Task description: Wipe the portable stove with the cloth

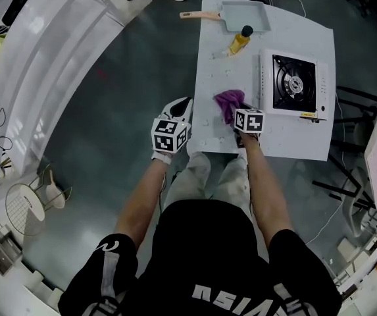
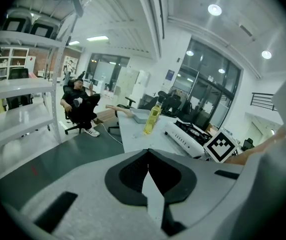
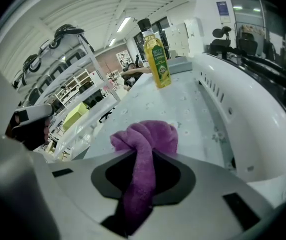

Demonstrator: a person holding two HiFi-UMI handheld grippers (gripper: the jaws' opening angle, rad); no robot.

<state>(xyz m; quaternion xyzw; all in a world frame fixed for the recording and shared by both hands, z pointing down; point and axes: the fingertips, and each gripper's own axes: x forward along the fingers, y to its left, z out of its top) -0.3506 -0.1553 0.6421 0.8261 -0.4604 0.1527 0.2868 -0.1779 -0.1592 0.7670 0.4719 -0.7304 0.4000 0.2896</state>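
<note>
Your right gripper point(image 1: 235, 114) is clamped on the purple cloth point(image 1: 228, 102): in the right gripper view a twisted strand of the cloth point(image 3: 143, 149) runs down between the jaws, and the rest bunches up just ahead of them. The bunch sits low over the white table point(image 1: 293, 143), near its front edge and just left of the portable stove point(image 1: 293, 83); can't tell if it touches the tabletop. It isn't on the stove, whose white side wall point(image 3: 252, 99) fills the right of that view, close by. Your left gripper point(image 1: 184, 103) is closed on nothing, jaw tips meeting in the left gripper view point(image 2: 148, 154). It hangs off the table's left edge, over the grey floor point(image 1: 129, 78), well apart from the cloth. Farther back on the table is a yellow oil bottle point(image 1: 240, 41), with a square pan with a wooden handle point(image 1: 244, 15) behind it. A person sits in a chair point(image 2: 80, 106) in the background.
</note>
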